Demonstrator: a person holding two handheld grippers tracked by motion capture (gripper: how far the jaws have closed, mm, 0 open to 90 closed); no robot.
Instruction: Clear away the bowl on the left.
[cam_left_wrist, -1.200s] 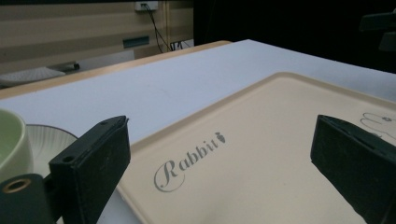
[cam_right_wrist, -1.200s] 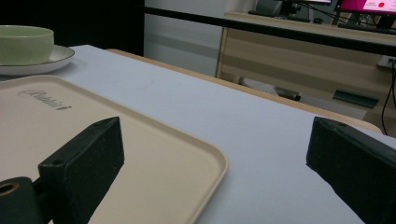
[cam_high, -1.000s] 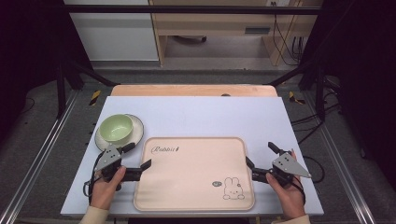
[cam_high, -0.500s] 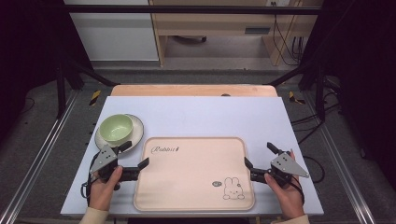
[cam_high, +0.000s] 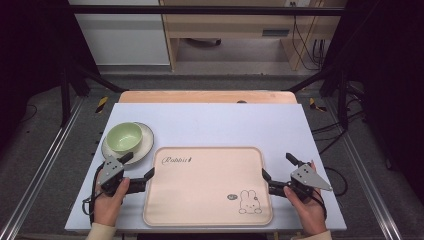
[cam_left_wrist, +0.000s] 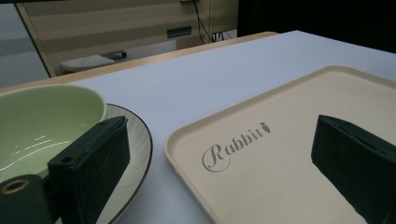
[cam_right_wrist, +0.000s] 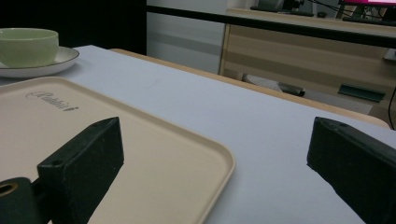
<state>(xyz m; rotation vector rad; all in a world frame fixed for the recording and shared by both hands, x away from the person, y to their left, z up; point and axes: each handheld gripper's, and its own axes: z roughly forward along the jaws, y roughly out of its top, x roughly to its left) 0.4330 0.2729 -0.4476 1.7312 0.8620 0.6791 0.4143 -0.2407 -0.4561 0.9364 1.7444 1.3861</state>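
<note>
The left gripper (cam_high: 135, 170), jaws spread, straddles the tray's (cam_high: 207, 187) left edge near the table's front edge; the right gripper (cam_high: 278, 170), likewise spread, straddles its right edge. Both seem poised to pinch the rim, then lift evenly.

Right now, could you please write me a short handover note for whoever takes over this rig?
Left gripper: open, at the tray's left edge, gripping nothing.
Right gripper: open, at the tray's right edge, gripping nothing.
Tray: flat on the table at the near side, bare, rabbit print near its right front corner.
Bowl: green, sits on a plate just beyond the tray's left rear corner, clear of the tray.
Done: tray appears set down and let go.
Left: probably the bowl and plate, which no gripper touches yet.
</note>
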